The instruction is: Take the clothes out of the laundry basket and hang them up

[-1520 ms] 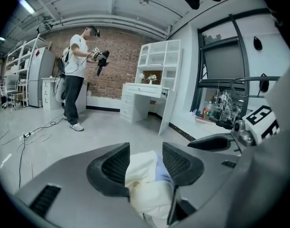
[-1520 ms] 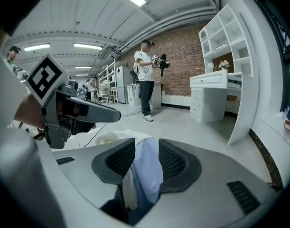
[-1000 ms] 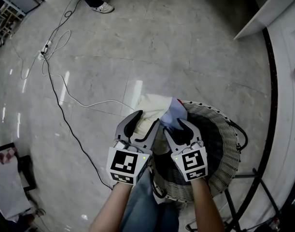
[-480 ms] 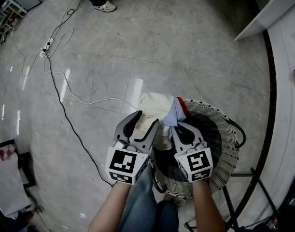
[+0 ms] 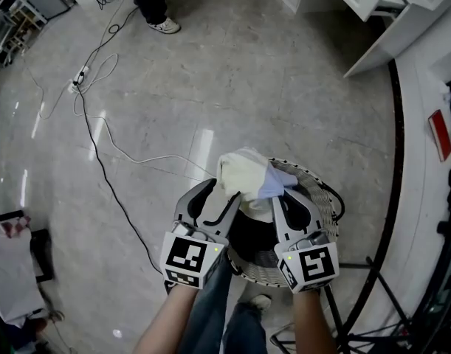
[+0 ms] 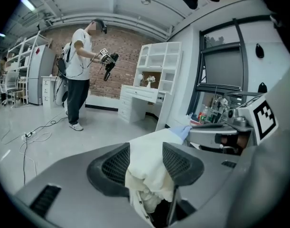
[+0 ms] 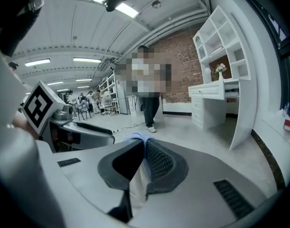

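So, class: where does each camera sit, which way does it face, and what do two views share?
Head view: on the head, facing steeply down at the wicker basket; forearms, left gripper, right gripper show.
Left gripper view: on that gripper, facing the white desk; jaws hold cream cloth.
Right gripper view: on that gripper, facing a standing person; jaws, just closed, pinch pale blue cloth.
Shared: both show the other gripper.

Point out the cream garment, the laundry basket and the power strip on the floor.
cream garment [image 5: 242, 174], head view, on its bunched cream top.
laundry basket [image 5: 321, 192], head view, on the woven rim at the right.
power strip [image 5: 80, 75], head view, on its white body among the cables.
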Demonstrator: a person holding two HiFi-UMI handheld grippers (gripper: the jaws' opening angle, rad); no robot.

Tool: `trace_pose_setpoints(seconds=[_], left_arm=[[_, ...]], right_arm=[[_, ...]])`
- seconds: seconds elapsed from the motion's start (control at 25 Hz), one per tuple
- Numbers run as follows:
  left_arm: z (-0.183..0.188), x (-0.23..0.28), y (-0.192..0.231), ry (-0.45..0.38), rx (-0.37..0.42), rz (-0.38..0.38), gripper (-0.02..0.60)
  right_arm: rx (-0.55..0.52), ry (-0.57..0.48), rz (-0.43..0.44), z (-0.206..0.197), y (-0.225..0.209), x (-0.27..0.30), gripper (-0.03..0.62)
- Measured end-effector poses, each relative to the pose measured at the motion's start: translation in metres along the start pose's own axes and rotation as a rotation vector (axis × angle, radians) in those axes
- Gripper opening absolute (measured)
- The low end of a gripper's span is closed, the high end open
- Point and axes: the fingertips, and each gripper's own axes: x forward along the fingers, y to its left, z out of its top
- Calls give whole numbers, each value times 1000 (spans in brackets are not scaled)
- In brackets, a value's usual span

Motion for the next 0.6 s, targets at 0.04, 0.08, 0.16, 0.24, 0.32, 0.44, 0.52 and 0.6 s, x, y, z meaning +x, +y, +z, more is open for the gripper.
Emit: trace_pose_setpoints(seconds=[0.04, 0.08, 0.16, 0.24, 0.32, 0.44, 0.52, 0.6], left_arm=[[11, -7, -6, -6, -1, -2, 221], [21, -15, -13, -11, -2, -6, 221], [42, -29, -27, -20, 0, -17, 221], [61, -42, -41, -26, 4, -29, 221], [80, -53, -53, -29, 5, -41, 220], [106, -67, -75, -28, 13, -70, 221], [124, -77, -91, -24, 36, -91, 221], [141, -87, -104, -31, 47, -113, 221]], right_arm=[[-4, -11, -6, 15, -1, -10, 21], [-8, -22, -15, 30, -3, -21, 21], [-17, -44, -38, 60, -7, -44, 21], [-19, -68, -60, 88, -12, -67, 21], [-18, -94, -86, 117, -16, -88, 21], [-20, -127, -116, 158, -22, -121, 21], [-28, -147, -129, 185, -23, -142, 21], [-39, -171, -144, 212, -22, -163, 21]])
